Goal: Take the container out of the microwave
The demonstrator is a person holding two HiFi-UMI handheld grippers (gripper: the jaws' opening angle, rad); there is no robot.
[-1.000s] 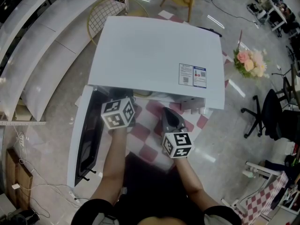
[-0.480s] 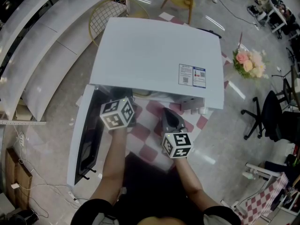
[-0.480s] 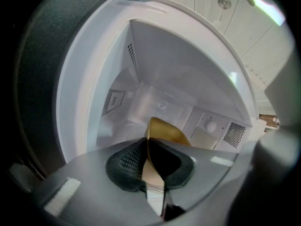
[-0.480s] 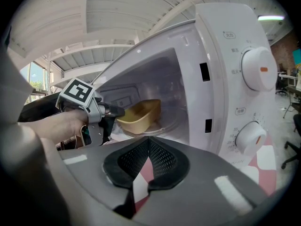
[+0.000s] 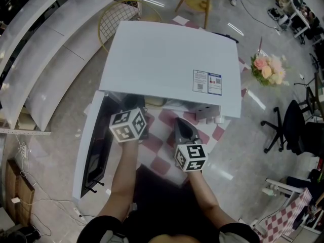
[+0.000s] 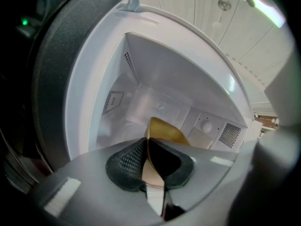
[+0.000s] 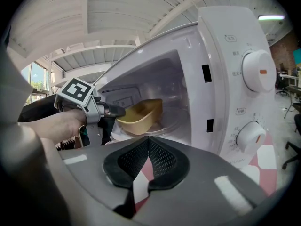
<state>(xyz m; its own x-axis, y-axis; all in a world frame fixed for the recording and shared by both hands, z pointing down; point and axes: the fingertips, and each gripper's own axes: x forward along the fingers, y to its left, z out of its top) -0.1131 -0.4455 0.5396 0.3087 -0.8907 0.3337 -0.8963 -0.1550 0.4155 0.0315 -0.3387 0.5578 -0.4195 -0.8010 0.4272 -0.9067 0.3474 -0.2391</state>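
A white microwave [image 5: 167,65] fills the middle of the head view, standing on a counter covered with a red-and-white checked cloth [image 5: 161,145]. Its door [image 5: 93,151] is swung wide open to the left, dark inner face showing.

The left hand-held gripper [image 7: 120,111] reaches into the open cavity from the left. Its jaws are clamped on the near-left rim of the container, and the thin yellow wall stands between the two pads in the left gripper view. The right hand-held gripper [image 7: 149,147] hovers in front of the microwave, nearer than the cavity mouth and to the right of the left one. Its jaws are together with nothing between them, only the checked cloth showing beneath.

The yellow container [image 7: 141,114] is inside the microwave, close to the cavity opening, over the glass turntable [image 7: 171,121]. Whether its base rests on the glass cannot be told.

Two round dials [image 7: 257,72] sit one above the other on the control panel at the right of the opening.
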